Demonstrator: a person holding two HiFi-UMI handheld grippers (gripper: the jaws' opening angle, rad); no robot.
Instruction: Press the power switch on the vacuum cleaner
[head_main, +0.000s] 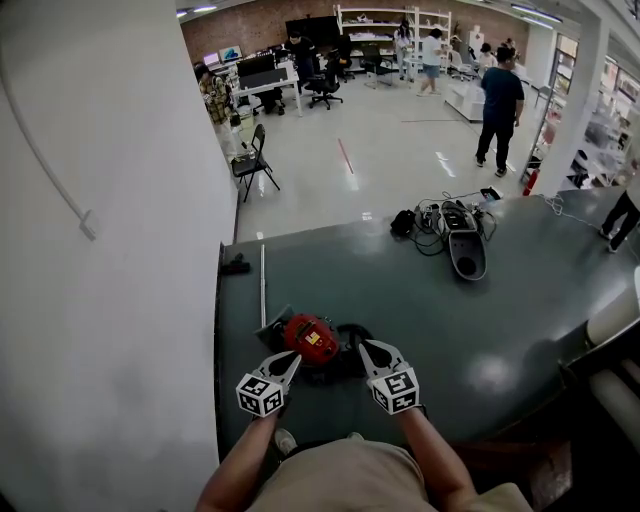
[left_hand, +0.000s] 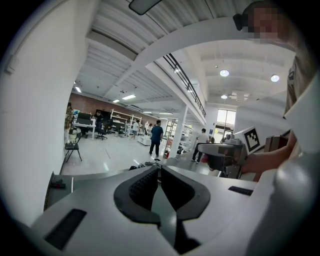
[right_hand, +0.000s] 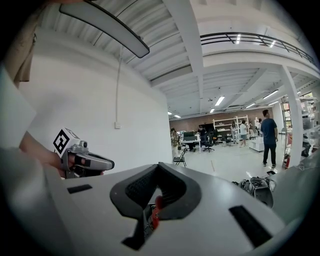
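Vacuum cleaner just beside right claw

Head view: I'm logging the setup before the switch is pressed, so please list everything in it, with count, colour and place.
vacuum cleaner: one, red and black, near edge of the dark work surface, between the claws.
second appliance: one, grey and black, far side of the surface, beside black cables.
rod: one, pale, left part of the surface.
folding chair: one, black, on the floor beyond.
people: several, standing or seated across the room.
left claw: one, pale grey, shut, tip by the vacuum cleaner.
right claw: one, pale grey, shut, on its right.
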